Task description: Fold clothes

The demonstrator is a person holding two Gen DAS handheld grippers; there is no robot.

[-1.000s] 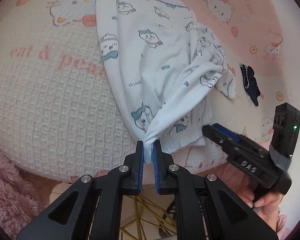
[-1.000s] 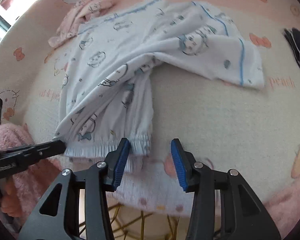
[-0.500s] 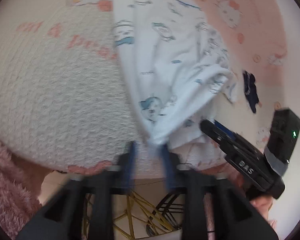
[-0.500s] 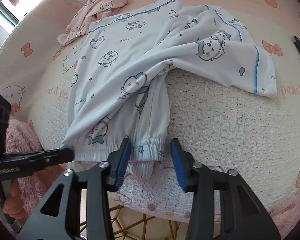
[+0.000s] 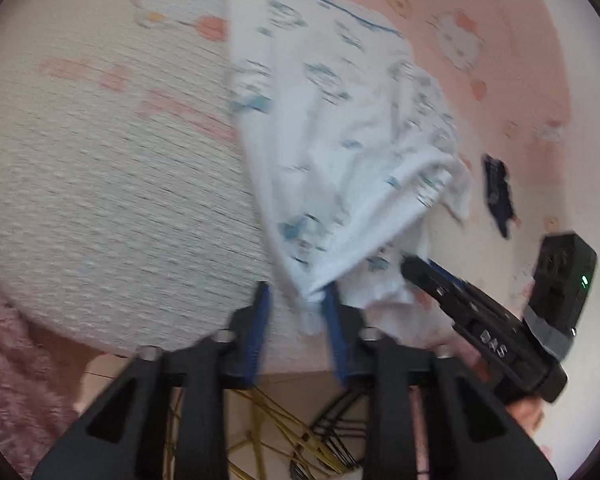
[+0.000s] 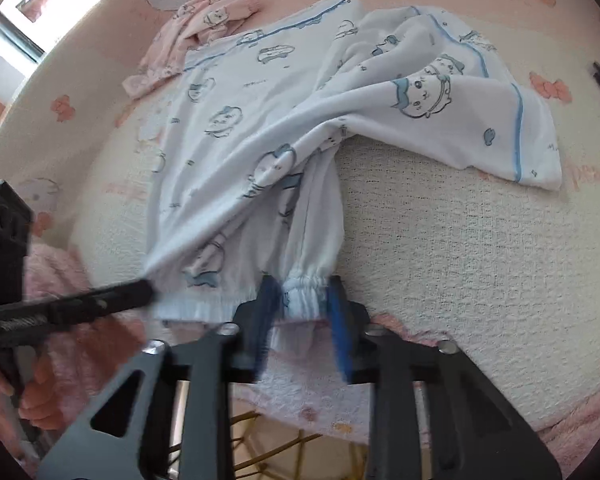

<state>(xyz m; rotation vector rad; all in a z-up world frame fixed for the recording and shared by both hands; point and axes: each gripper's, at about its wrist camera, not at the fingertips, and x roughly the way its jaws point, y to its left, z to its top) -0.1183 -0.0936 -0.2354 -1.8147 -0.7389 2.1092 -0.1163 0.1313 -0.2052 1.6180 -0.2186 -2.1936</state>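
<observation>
Pyjama trousers (image 6: 268, 148) sprawled on blanket (image 6: 460, 248), long axis running away from elastic cuff (image 6: 306, 280). Right claw (image 6: 302, 312) parted, straddling that cuff. Left claw (image 5: 296, 312) parted too, beside cuff, bunched corner just touching one pad.

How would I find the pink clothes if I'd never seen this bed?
Start at the big white pajamas with blue cartoon faces, spread on the bedspread. Follow them to their far left corner. The crumpled pink garment lies there, the only pink clothing.
</observation>
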